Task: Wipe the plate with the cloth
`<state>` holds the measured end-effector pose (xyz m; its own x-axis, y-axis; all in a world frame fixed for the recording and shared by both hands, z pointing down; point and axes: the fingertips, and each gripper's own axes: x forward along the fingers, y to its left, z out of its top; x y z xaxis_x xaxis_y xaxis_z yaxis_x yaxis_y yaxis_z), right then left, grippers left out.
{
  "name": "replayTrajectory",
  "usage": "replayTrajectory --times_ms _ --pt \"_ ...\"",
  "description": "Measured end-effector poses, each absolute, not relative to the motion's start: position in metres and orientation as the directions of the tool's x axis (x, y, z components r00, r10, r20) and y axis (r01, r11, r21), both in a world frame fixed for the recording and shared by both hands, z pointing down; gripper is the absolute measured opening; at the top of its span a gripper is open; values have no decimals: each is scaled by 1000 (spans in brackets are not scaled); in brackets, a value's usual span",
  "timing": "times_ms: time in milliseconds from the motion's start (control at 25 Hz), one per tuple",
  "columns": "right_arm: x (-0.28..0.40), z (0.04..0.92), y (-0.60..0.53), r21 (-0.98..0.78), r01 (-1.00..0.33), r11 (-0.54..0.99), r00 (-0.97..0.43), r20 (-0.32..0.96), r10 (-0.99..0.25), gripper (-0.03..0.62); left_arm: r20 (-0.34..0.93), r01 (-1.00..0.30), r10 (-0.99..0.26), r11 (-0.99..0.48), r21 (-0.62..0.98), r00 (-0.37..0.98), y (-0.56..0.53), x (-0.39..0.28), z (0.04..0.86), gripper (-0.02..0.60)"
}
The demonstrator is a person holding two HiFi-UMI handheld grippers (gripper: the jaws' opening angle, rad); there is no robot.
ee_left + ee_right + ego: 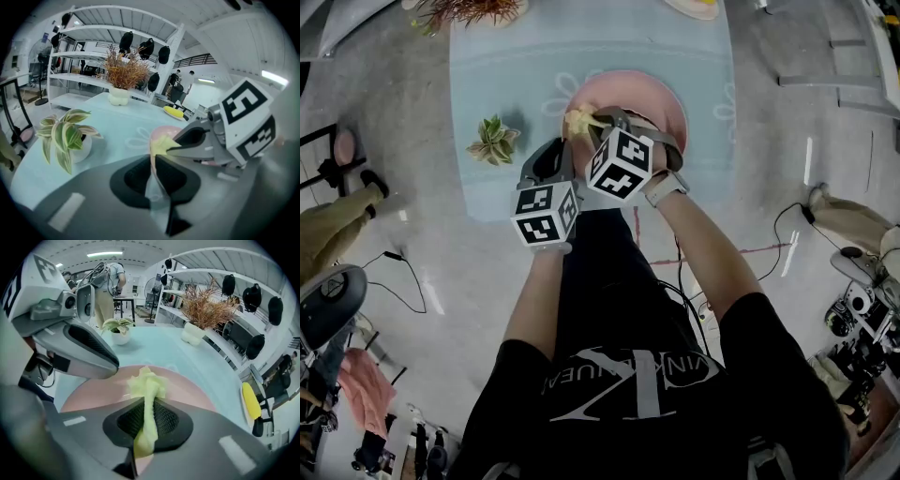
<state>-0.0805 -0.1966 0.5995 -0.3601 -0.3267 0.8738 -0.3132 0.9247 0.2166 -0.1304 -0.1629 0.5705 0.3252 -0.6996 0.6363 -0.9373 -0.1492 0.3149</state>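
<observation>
A pink plate [652,98] lies on the pale blue table [502,70] just ahead of me. My left gripper [565,141] is shut on the plate's near left rim; in the left gripper view the rim [159,136] shows edge-on between the jaws [153,161]. My right gripper [598,120] is shut on a yellow cloth [581,120]. In the right gripper view the cloth [146,383] bunches out past the jaws [149,406] and rests on the plate [93,392]. The left gripper [86,348] sits close at its left.
A small potted plant [494,141] stands left of the plate, also in the left gripper view [65,138]. A vase of dried stems [473,9] and a yellow item [698,7] sit at the table's far edge. Cables [403,281] run over the floor.
</observation>
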Motion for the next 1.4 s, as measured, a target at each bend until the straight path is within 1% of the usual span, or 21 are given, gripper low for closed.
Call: replayTrajectory --times_ms 200,400,680,840,1120,1400 --pt "-70 601 -226 266 -331 906 -331 866 -375 37 634 -937 -700 -157 313 329 -164 -131 573 0" --pt "-43 601 -247 311 -373 874 -276 862 -425 35 636 -938 -699 -160 307 328 -164 -131 573 0" --pt "3 601 -252 339 -428 838 -182 876 -447 35 639 -939 -697 -162 302 326 -163 -130 572 0" --pt "24 601 -240 346 -446 825 -157 877 -453 34 642 -940 -694 -162 302 326 -163 -130 572 0" --pt "38 600 -202 315 -447 837 -174 887 -427 34 638 -939 -697 -162 305 328 -164 -130 572 0" --pt "22 603 -159 248 -414 876 -220 907 -360 34 641 -941 -697 -159 299 322 -165 -131 573 0"
